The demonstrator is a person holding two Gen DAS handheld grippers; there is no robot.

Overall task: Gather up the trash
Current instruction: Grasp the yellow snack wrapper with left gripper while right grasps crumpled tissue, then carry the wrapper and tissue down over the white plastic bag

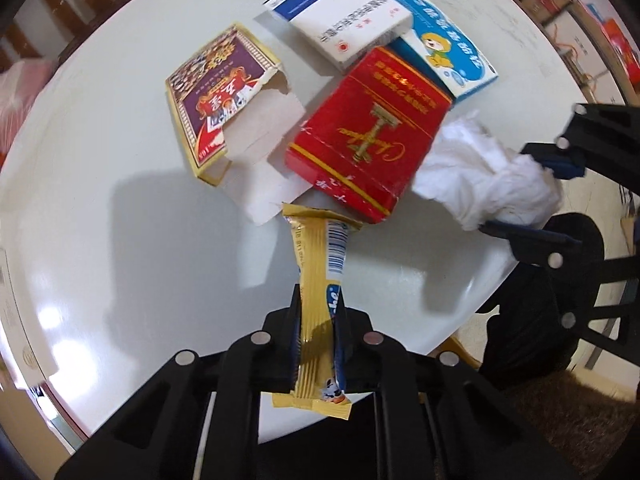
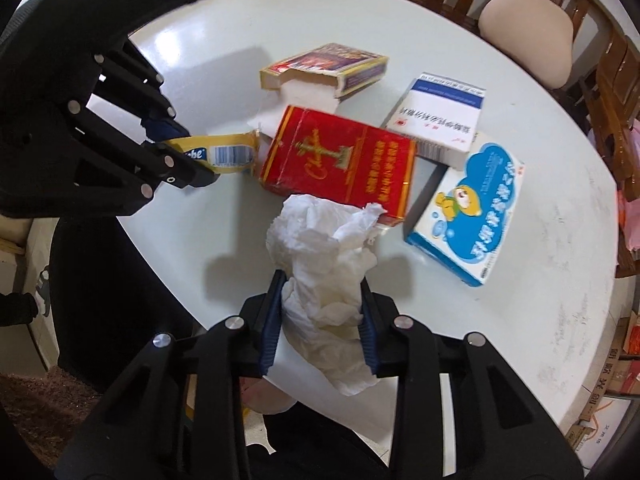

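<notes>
My left gripper (image 1: 318, 312) is shut on a yellow snack wrapper (image 1: 318, 264) and holds it over the white round table (image 1: 120, 240); it also shows in the right wrist view (image 2: 192, 156) with the wrapper (image 2: 224, 154). My right gripper (image 2: 322, 292) is shut on a crumpled white tissue (image 2: 324, 248); in the left wrist view it (image 1: 532, 192) holds the tissue (image 1: 480, 172) at the table's right edge. A red cigarette box (image 1: 372, 132) (image 2: 340, 160) lies between the two grippers.
A torn purple and gold card box (image 1: 216, 96) (image 2: 320, 66), a white medicine box (image 1: 340, 16) (image 2: 436, 120) and a blue cartoon box (image 1: 440, 40) (image 2: 468, 208) lie on the table. Wooden chairs (image 2: 560, 40) stand behind it.
</notes>
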